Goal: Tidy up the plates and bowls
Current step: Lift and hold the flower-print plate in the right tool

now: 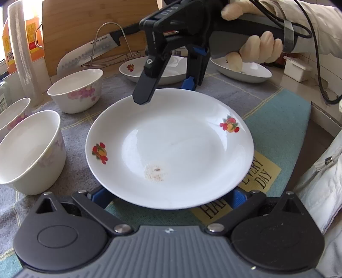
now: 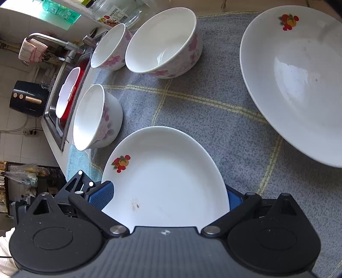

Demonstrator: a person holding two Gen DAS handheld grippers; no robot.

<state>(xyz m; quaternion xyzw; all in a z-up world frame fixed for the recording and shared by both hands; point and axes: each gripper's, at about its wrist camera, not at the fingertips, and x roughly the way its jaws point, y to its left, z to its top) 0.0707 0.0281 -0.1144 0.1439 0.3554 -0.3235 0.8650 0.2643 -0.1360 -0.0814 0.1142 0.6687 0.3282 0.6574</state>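
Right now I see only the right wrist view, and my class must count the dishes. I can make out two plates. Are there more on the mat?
Observer: Yes, three. Beyond the middle plate lies a second plate, and a third plate sits partly behind the gloved hand.
Operator: Is anything sharp near them?
Observer: A knife leans on a wire rack in front of a wooden board, behind the second plate.
Operator: Where are the left tongs?
Observer: The left tongs are open, spread wide at the middle plate's near rim.
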